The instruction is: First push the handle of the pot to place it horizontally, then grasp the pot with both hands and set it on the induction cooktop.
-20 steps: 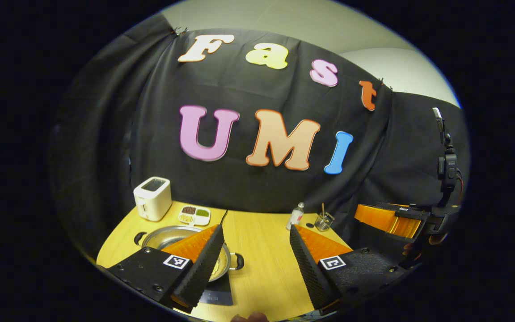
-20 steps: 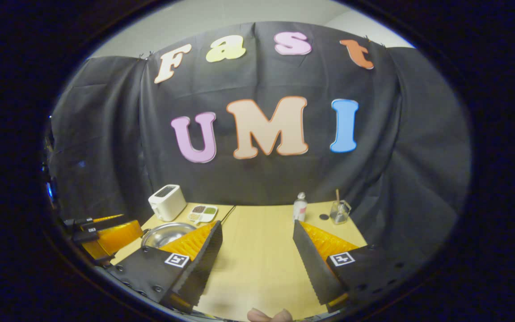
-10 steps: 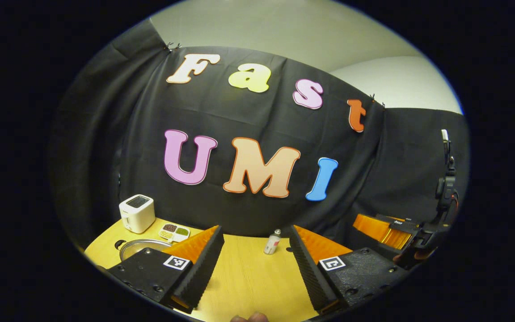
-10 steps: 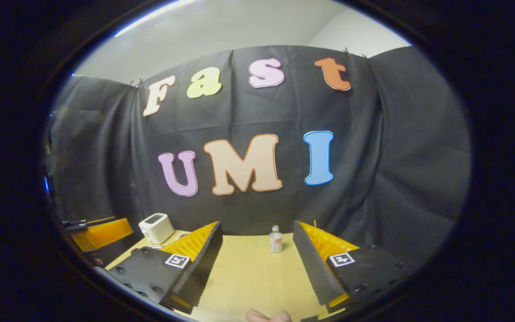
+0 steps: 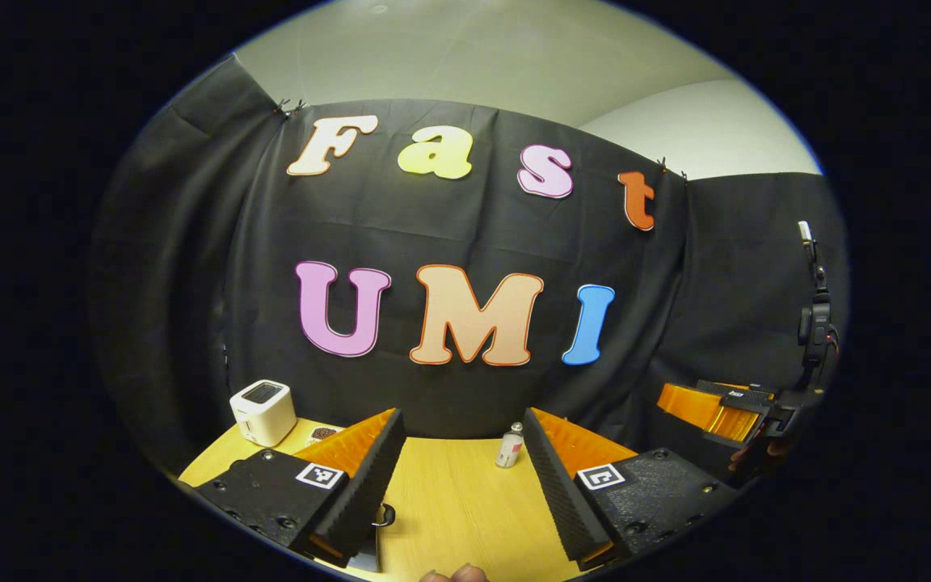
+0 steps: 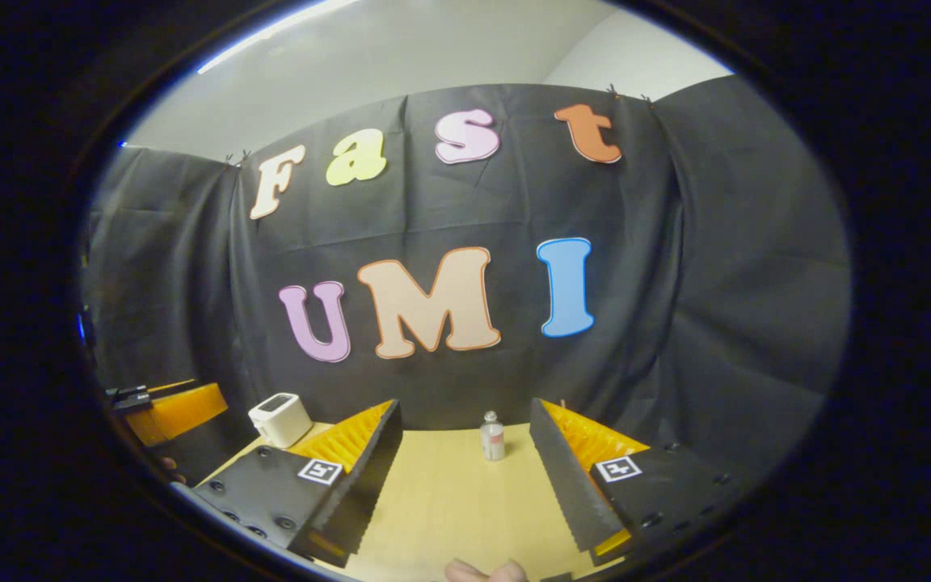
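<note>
The middle of the wooden table (image 6: 449,501) lies bare, a wide lane running from the near edge toward the far wall. At its far end a small bottle (image 6: 493,436) stands alone. A white toaster (image 6: 280,419) blocks the far left corner. Near left, a pot handle (image 5: 385,515) pokes out just beside the left gripper (image 5: 462,485), whose fingers stand well apart.

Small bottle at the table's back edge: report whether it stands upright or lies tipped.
Upright. The small bottle stands on its base on the table, cap on top, in both gripper views.
</note>
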### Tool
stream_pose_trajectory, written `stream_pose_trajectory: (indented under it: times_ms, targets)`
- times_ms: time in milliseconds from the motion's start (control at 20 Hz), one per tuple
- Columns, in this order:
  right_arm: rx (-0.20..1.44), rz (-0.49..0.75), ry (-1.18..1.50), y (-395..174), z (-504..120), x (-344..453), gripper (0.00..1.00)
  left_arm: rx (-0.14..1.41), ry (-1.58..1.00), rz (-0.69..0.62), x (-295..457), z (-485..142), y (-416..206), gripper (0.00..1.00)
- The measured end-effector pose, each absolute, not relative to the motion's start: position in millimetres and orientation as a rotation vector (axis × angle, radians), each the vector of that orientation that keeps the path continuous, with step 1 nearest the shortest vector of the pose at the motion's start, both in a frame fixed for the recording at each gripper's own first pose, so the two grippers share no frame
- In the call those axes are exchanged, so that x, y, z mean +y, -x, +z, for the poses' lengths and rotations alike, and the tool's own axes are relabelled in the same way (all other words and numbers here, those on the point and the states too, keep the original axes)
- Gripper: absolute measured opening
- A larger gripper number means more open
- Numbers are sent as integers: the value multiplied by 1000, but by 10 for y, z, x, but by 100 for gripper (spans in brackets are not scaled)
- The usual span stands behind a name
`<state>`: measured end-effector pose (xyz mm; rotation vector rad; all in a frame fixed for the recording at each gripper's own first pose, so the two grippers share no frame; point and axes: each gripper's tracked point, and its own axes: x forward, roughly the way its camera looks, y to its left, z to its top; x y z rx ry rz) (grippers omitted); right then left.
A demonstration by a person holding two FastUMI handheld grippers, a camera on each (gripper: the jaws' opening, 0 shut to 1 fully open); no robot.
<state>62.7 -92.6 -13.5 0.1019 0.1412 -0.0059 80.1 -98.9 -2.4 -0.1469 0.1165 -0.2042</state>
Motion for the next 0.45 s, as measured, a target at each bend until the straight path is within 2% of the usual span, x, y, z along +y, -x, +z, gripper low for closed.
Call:
stream_pose_trajectory:
  times_ms: [100, 150, 450]
  targets:
    - [144, 0, -103, -656, -186, -831, 94, 107, 123, -201, -919, -11, -850, 84]
    - [143, -2, -97, -680, -215, -809, 94, 106, 121, -203, -919, -11, -847, 89]
    - [175, 11, -67, -762, -331, -659, 94, 123, 119, -184, -778, -83, -883, 89]
